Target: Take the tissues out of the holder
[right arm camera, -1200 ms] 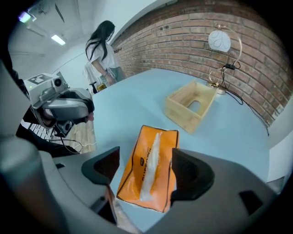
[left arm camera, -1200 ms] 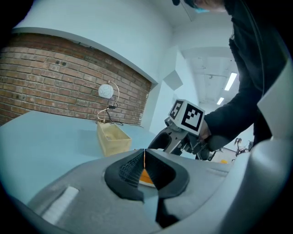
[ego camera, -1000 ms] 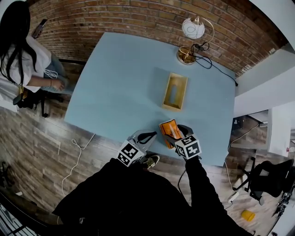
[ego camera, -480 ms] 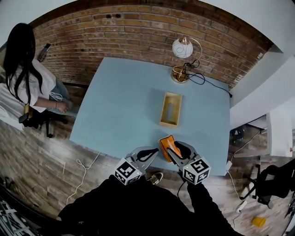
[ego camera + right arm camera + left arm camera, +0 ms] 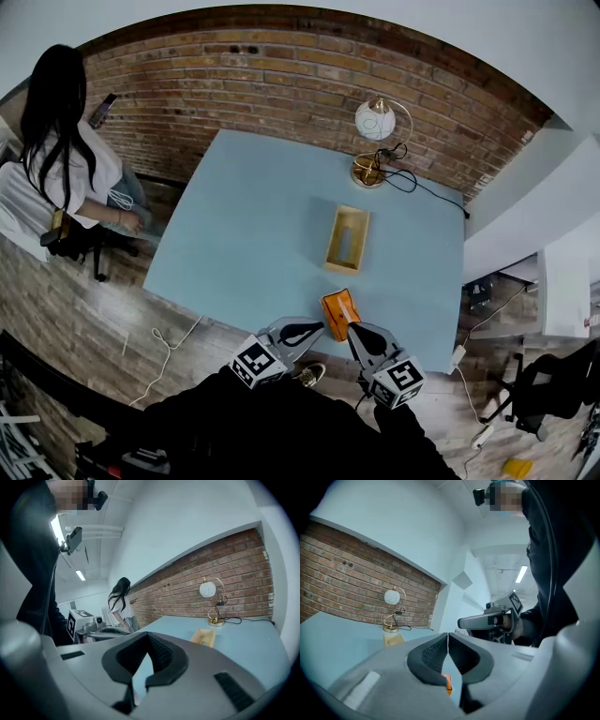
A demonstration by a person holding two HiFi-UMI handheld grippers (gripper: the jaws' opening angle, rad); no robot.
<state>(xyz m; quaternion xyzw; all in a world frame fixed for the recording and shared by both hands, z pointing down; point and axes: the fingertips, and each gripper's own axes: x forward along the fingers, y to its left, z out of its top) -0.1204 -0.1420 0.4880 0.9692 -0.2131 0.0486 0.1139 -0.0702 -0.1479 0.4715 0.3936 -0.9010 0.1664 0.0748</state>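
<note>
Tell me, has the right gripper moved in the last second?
Yes. The right gripper has pulled back toward the person, from alongside the orange tissue pack to the table's near edge; its jaws have just closed, empty.

Pale blue table point(image 5: 244, 225) bears a wooden holder point(image 5: 346, 238), orange tissue pack point(image 5: 338, 311) and lamp point(image 5: 364, 172)

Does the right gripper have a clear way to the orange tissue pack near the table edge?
Probably yes. The orange tissue pack lies just ahead of the right gripper on bare table, with nothing between them. Its jaws have just closed, empty, so they must open first.
</note>
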